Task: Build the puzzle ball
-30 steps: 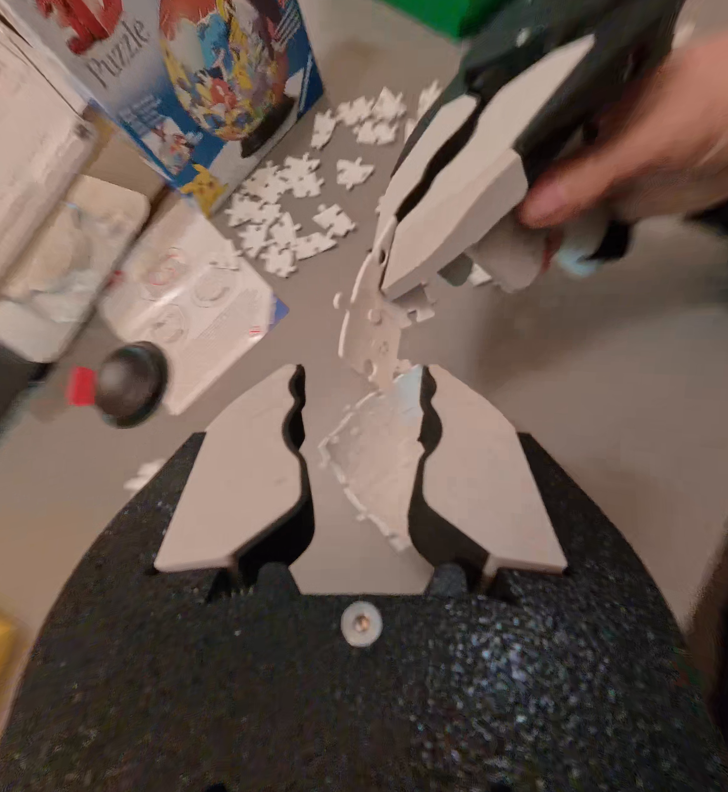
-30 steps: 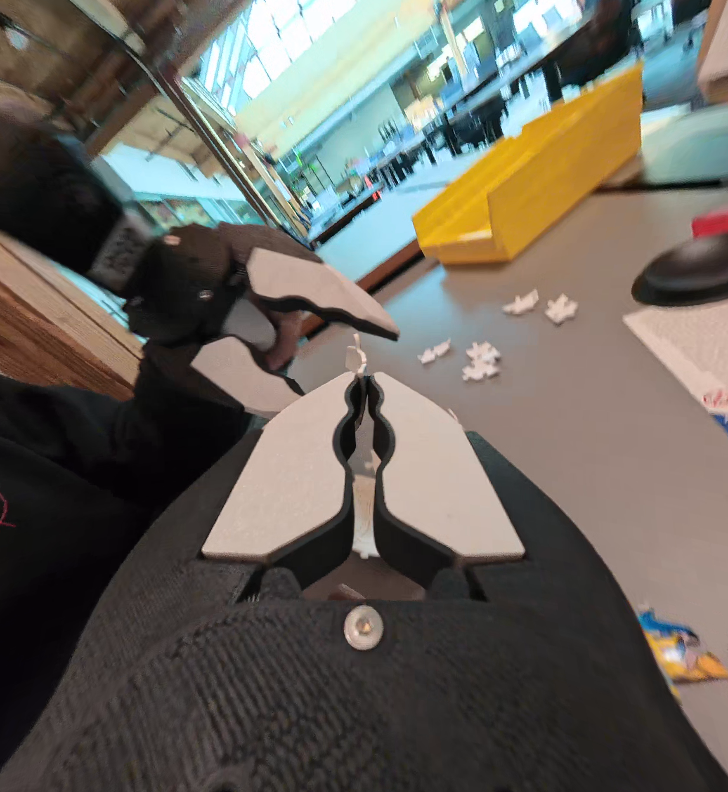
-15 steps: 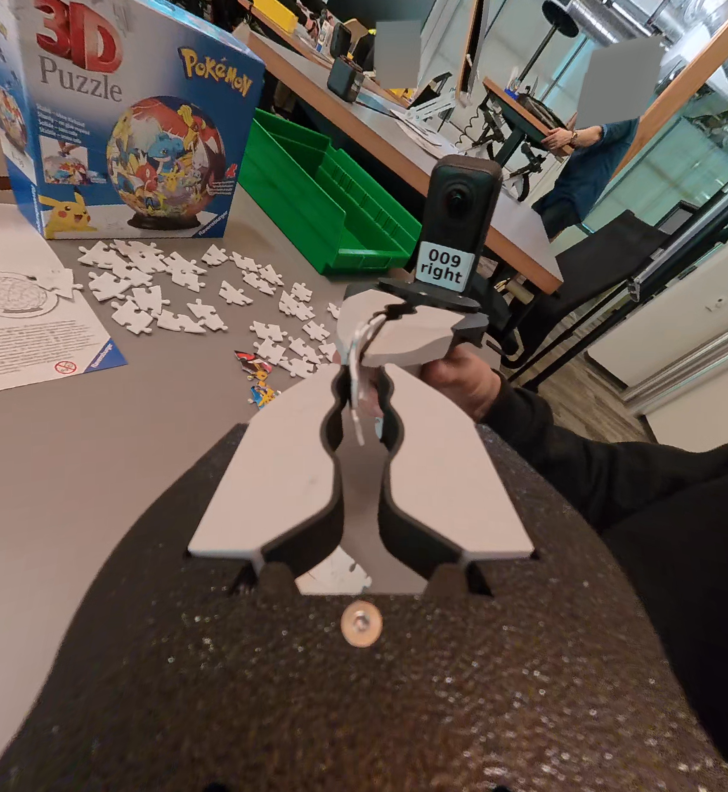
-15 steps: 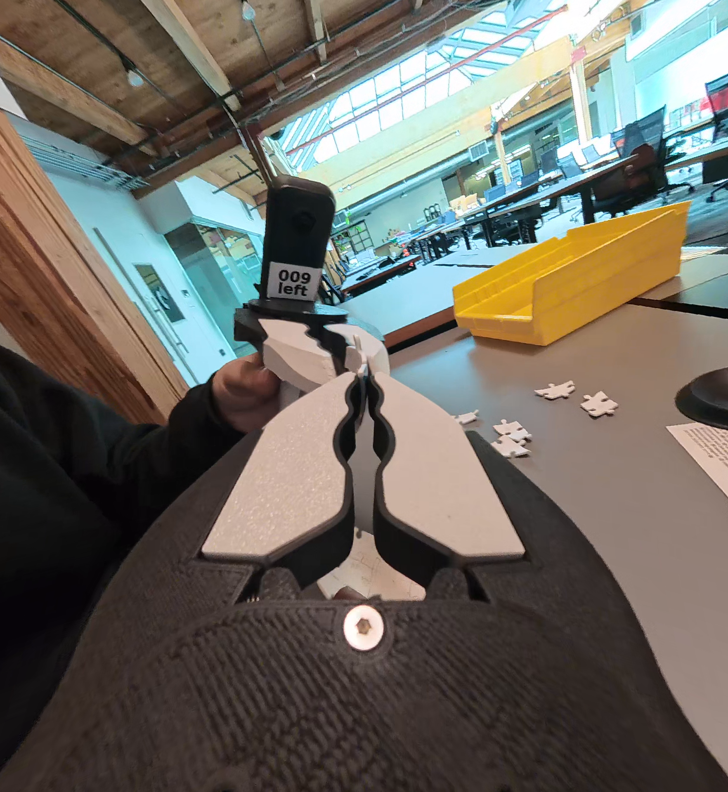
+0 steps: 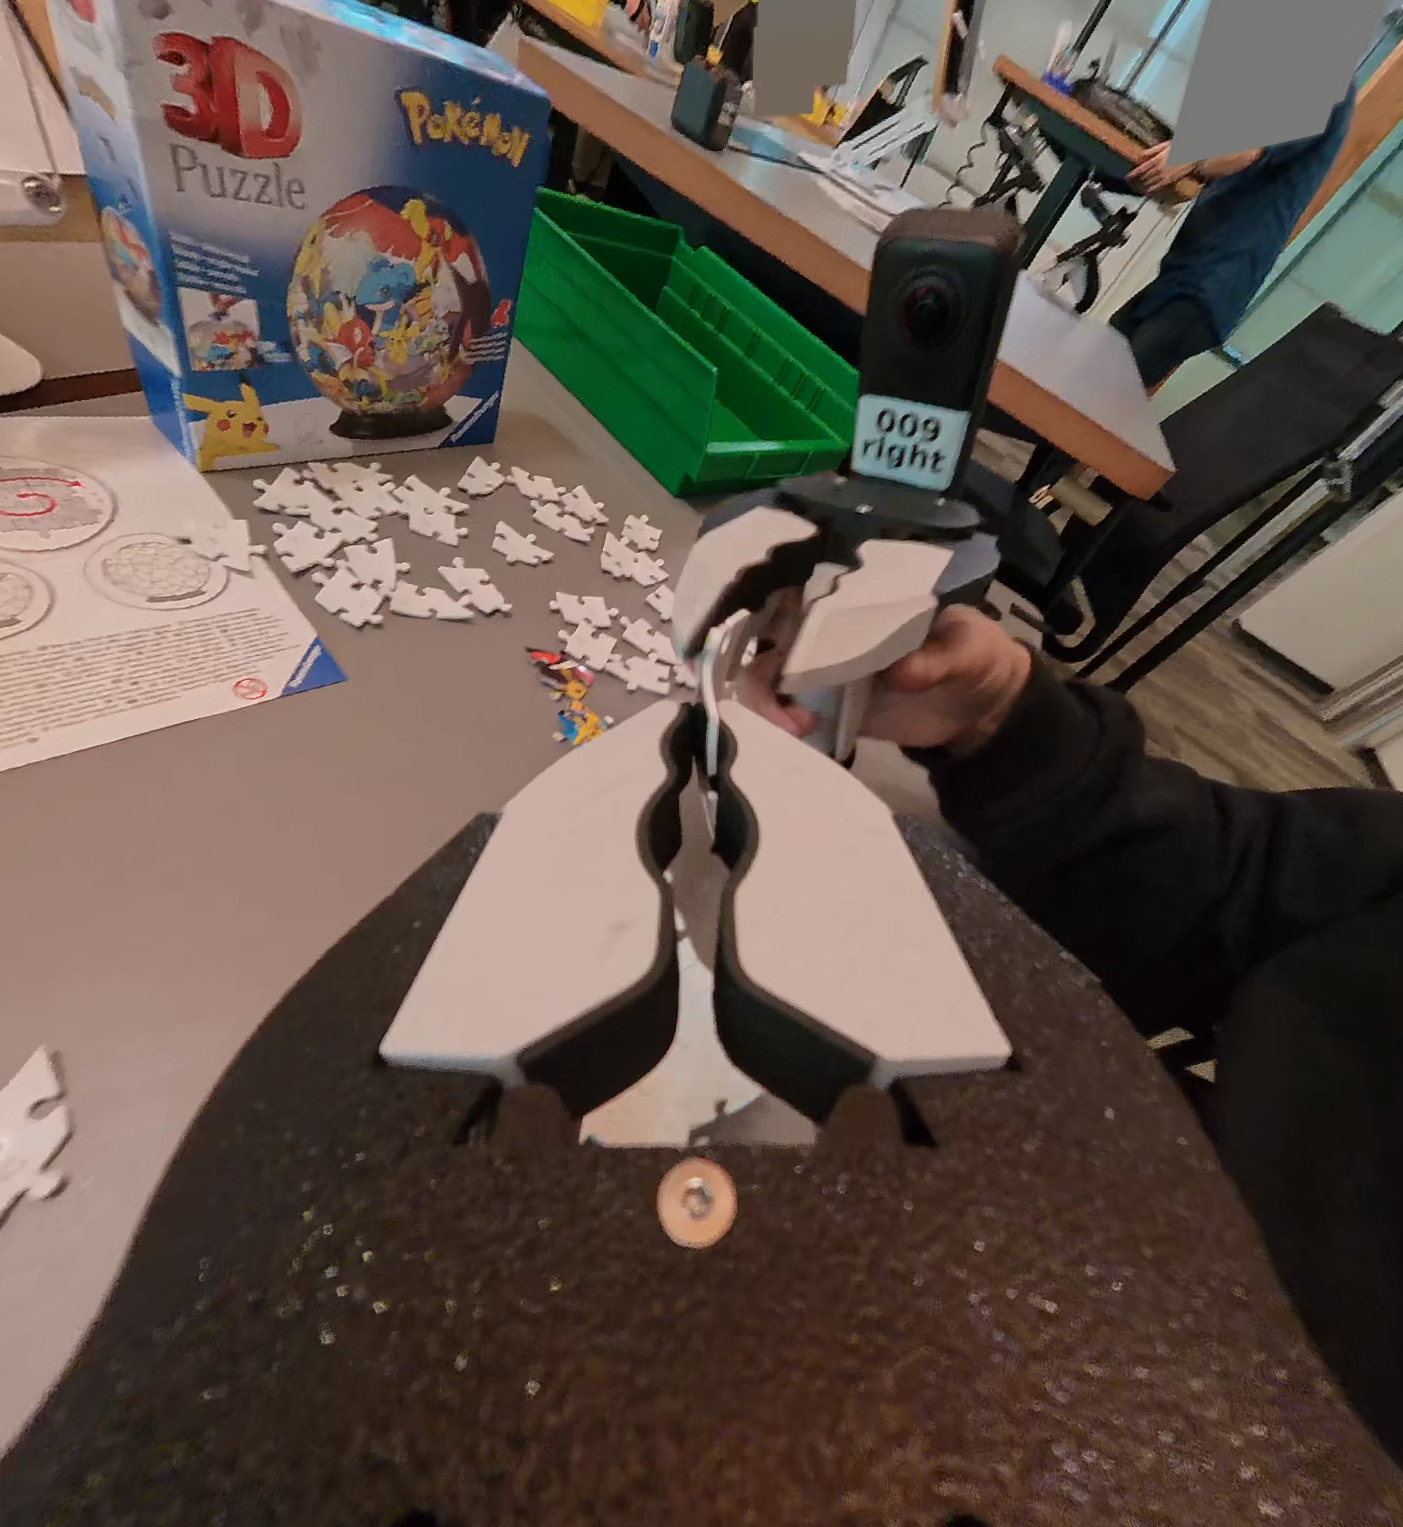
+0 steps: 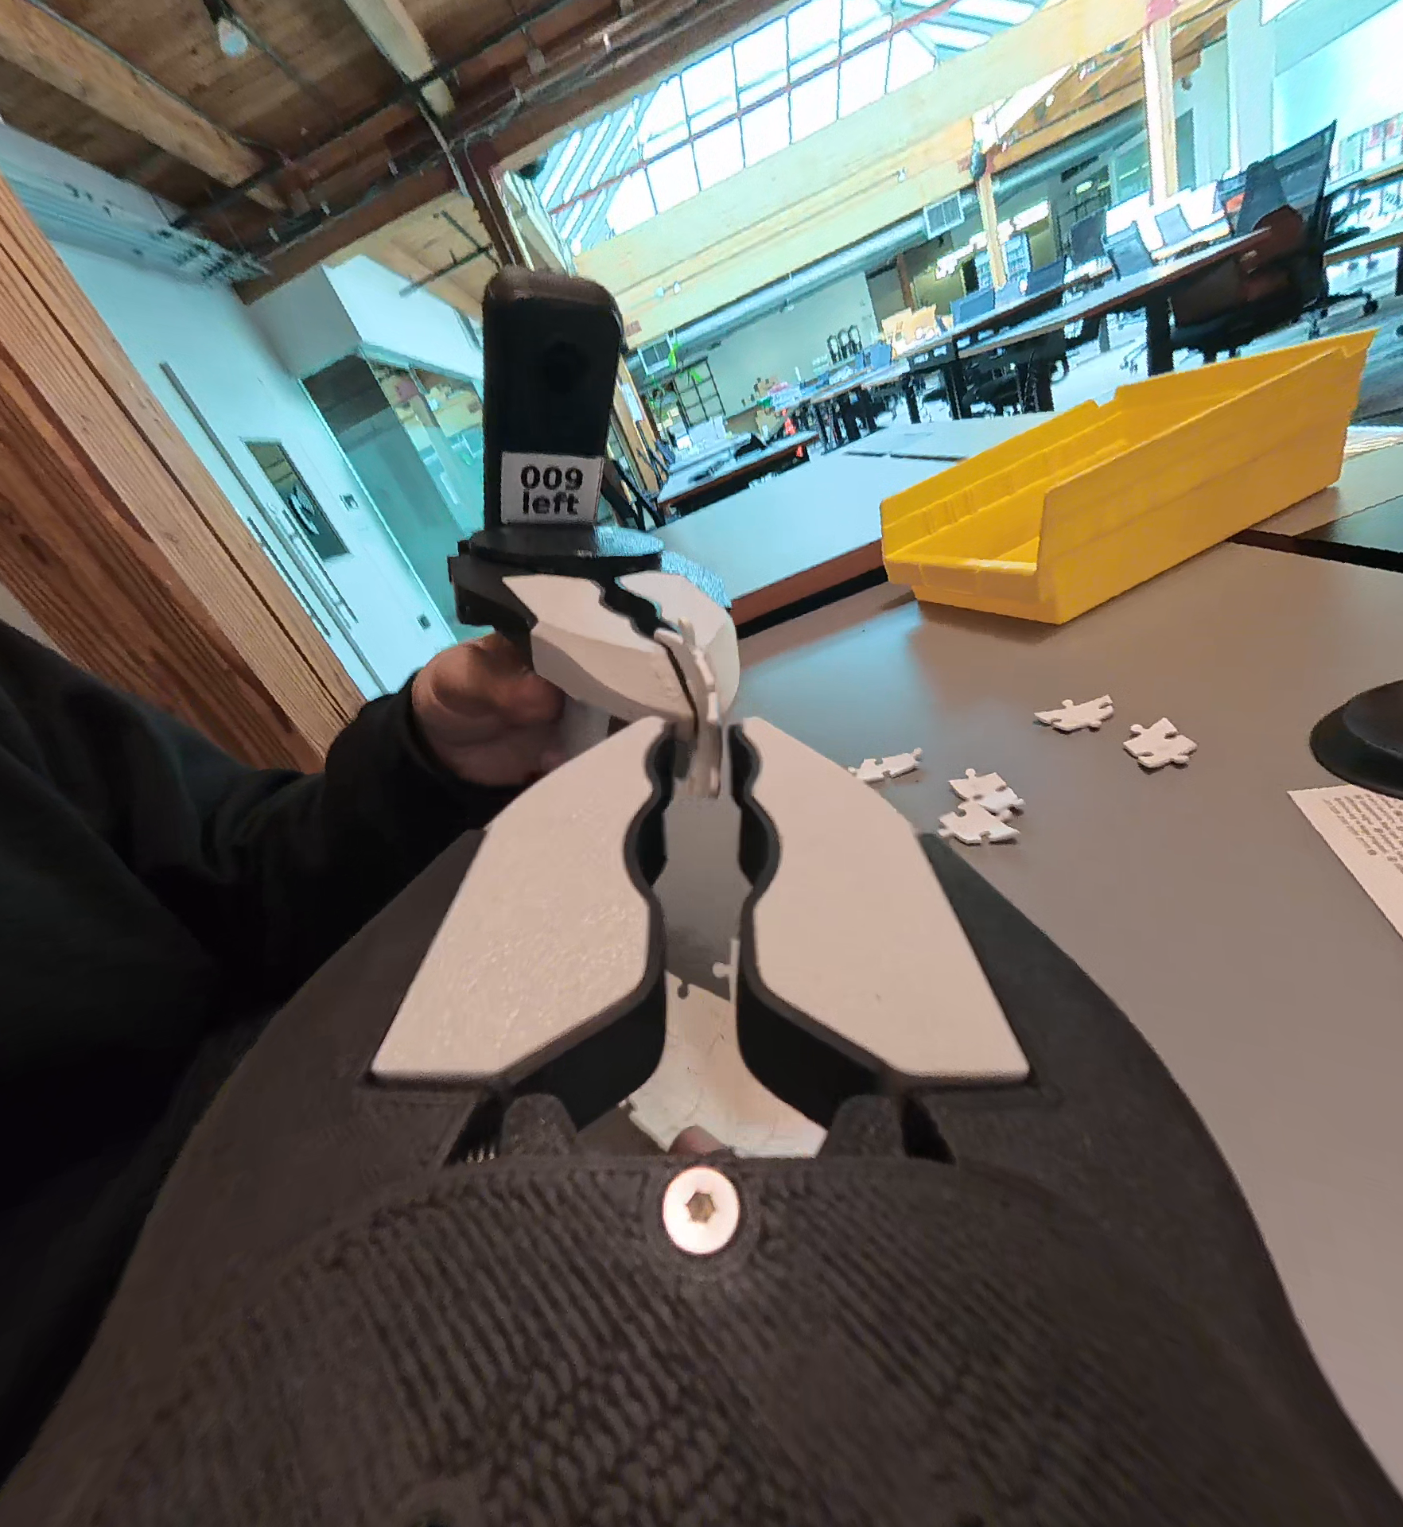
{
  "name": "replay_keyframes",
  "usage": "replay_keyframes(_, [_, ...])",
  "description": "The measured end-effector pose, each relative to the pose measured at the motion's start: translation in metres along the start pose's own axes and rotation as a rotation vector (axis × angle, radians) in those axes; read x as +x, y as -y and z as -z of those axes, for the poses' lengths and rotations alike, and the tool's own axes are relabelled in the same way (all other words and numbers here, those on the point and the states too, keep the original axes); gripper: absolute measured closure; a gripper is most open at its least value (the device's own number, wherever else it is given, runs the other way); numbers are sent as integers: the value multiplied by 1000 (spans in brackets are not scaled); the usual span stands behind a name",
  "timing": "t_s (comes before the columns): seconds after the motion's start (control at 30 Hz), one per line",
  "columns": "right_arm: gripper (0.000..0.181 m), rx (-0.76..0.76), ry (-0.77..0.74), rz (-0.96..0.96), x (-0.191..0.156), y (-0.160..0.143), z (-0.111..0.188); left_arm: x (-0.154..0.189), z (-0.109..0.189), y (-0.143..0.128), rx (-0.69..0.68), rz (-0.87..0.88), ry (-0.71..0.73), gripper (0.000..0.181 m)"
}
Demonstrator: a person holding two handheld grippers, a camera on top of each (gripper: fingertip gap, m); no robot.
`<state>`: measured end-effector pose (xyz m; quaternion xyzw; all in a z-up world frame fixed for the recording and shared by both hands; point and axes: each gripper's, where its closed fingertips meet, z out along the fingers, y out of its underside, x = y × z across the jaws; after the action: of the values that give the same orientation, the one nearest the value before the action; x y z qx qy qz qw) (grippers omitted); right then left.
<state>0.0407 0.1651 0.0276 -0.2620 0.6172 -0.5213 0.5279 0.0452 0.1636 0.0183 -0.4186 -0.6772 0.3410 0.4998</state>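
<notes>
The two grippers meet tip to tip above the grey table. A thin white curved puzzle section (image 5: 711, 727), seen edge-on, stands between both pairs of tips. My left gripper (image 5: 705, 735) is shut on it; it also shows in the right wrist view (image 6: 686, 661). My right gripper (image 6: 700, 744) has its jaws slightly apart around the same section (image 6: 702, 748), and it shows in the left wrist view (image 5: 735, 661). More white puzzle surface (image 6: 715, 1074) shows through the gap at the base of the right fingers. Hands hold both grippers.
Several loose white pieces (image 5: 434, 537) and a few coloured ones (image 5: 568, 686) lie by the puzzle box (image 5: 310, 248), an instruction sheet (image 5: 103, 595) and a green bin (image 5: 665, 363). A yellow bin (image 6: 1136, 496), a black stand (image 6: 1400, 735) and more pieces (image 6: 979, 801) are to the right. Only a small space, under 4 cm, lies between the two pairs of fingers.
Both grippers swung up from the table to face each other. The left jaws closed onto the white section. The right jaws' gap is wider than half a second ago.
</notes>
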Motion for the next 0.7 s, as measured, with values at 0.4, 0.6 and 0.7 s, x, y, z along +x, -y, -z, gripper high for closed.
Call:
replay_keyframes(0.4, [122, -671, 60, 343, 53, -34, -18, -24, 71, -65, -359, 254, -33, 180])
replay_keyframes(0.6, [123, -879, 218, 67, 60, -84, -27, -30, 78, -79, -531, 420, -92, 180])
replay_keyframes(0.7, [124, -914, 227, 57, 63, -97, -27, -36, 77, -88, -628, 404, -77, 180])
